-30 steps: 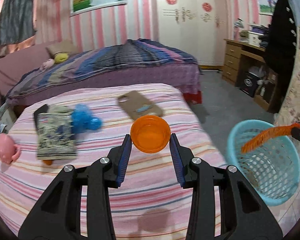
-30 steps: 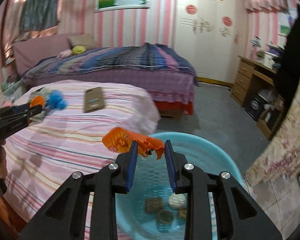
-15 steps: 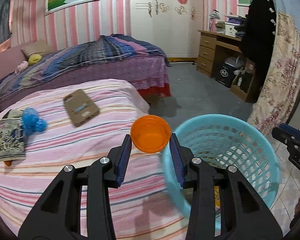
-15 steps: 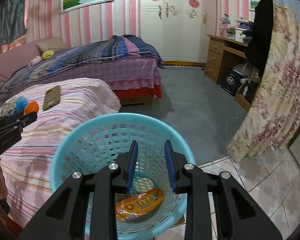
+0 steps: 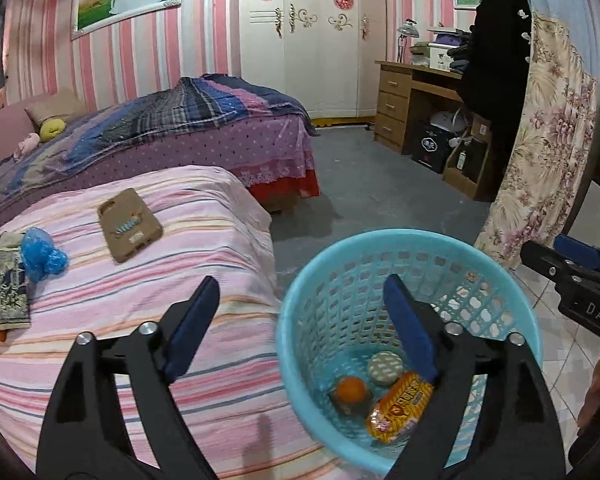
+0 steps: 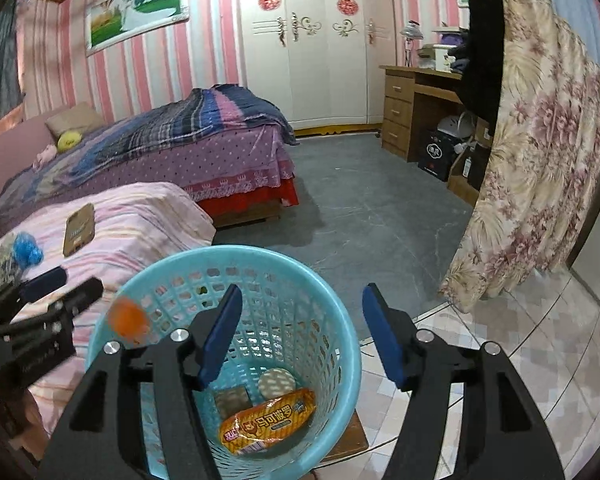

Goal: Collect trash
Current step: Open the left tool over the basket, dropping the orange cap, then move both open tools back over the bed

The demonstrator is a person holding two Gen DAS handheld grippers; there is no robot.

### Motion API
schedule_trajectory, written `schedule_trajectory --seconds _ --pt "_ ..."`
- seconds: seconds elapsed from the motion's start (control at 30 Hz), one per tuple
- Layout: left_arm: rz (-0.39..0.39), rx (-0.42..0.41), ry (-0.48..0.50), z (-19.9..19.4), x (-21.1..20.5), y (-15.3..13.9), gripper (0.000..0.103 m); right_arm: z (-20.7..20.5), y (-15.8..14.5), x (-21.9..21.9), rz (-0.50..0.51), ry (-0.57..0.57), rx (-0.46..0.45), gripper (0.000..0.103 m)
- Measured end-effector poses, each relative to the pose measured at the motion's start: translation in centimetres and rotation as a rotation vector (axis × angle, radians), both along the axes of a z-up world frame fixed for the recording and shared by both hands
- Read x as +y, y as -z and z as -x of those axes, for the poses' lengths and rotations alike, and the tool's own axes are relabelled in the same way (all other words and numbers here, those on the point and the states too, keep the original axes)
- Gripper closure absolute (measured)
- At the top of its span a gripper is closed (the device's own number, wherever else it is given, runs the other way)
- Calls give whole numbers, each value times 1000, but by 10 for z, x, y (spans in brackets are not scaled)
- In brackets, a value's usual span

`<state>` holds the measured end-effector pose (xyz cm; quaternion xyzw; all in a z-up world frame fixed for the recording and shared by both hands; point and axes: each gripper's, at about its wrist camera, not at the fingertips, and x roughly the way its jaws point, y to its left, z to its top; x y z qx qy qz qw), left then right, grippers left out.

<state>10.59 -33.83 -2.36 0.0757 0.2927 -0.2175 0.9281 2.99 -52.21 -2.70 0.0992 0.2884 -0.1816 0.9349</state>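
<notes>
Left gripper (image 5: 300,304) hangs over the near-left rim of the blue basket (image 5: 496,276), jaws opening, nothing between the pads. Right gripper (image 6: 298,312) also over the basket, toward its right side, jaws opening too & nothing between them.

Orange cup (image 5: 351,390) is inside the basket, low down near the bottom in the left wrist view; in the right wrist view it shows as an orange blur (image 6: 129,317) against the basket's left inner wall, so can't tell if it rests on the bottom. Orange snack wrapper (image 6: 269,420) lies on the basket bottom, w/ a round patterned lid (image 6: 277,384) just behind it & a small square piece (image 6: 231,399) to its left.

Basket stands on the floor just beside the pink striped bed (image 5: 204,216), which is to its left. On that bed, well apart from the basket: brown phone case (image 5: 130,224), crumpled blue bag (image 5: 40,254) further left, printed packet (image 5: 2,292) just beside the bag
</notes>
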Motion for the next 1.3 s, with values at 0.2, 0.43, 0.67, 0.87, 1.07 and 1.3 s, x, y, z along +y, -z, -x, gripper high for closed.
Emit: schedule_trajectory --seconds 0.2,0.43,0.67,0.87,1.07,1.3 --pt "-14 -44 -55 0 27 -8 9 -6 4 6 30 8 3 27" --pt "-4 -63 -139 -5 75 -15 7 -15 1 21 40 -1 3 14" --pt "-1 -77 -232 -14 138 -22 6 -24 -8 54 69 -37 -17 13" --pt "-11 -97 -323 -27 203 -28 6 -47 -10 90 104 -84 -4 13" --pt "-45 -91 -410 -42 259 -25 6 -67 -13 127 117 -117 -9 13" --pt "0 -12 -542 -59 338 -2 6 -91 -10 173 132 -163 9 13"
